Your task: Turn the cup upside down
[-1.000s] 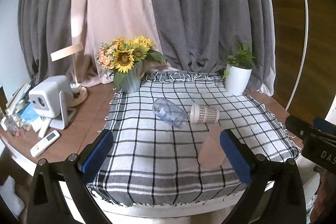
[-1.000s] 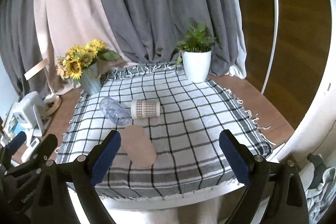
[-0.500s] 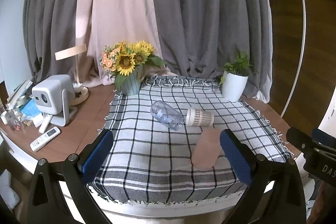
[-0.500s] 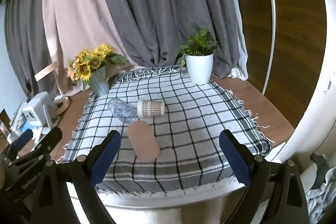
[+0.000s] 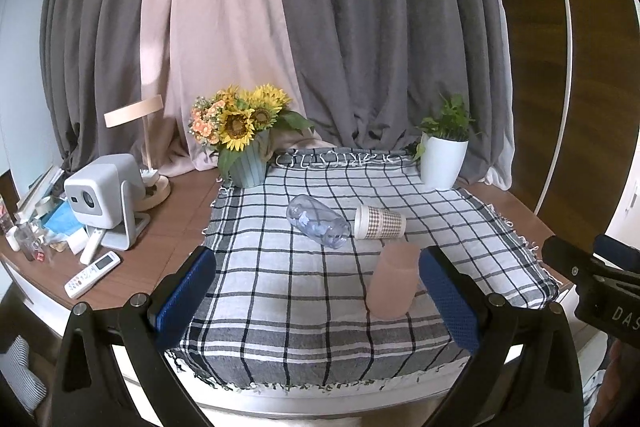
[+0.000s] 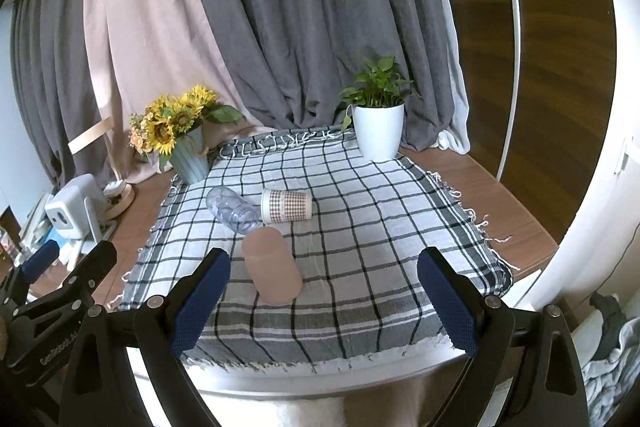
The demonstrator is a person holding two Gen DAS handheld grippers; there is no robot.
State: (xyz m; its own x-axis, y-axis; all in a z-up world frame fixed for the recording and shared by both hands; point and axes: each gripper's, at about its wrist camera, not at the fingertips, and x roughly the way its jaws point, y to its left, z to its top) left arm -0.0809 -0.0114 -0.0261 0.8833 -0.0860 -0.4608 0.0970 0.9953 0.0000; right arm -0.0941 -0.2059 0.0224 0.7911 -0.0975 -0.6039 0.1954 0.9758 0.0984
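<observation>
While both tools hang before surface, left tool [image 5: 316, 287] spread wide, grasping nothing; right tool [image 6: 320, 283] same. Pink cup [image 6: 273, 266] on checked cloth [image 6: 360, 227], near front edge, between clear bottle [image 6: 233, 203] and tools. Patterned paper cup [image 6: 286, 205] lies sideways behind.

sunflower vase [image 5: 248, 169], potted plant [image 5: 443, 163], remote [image 5: 93, 275], perhaps a projector [image 5: 100, 189]

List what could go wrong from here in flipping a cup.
1. Three cups lie close together: a grab at the pink cup could knock the clear cup or checkered paper cup.
2. All three lie on their sides and may roll.
3. The loose tablecloth could bunch under a low approach.
</observation>
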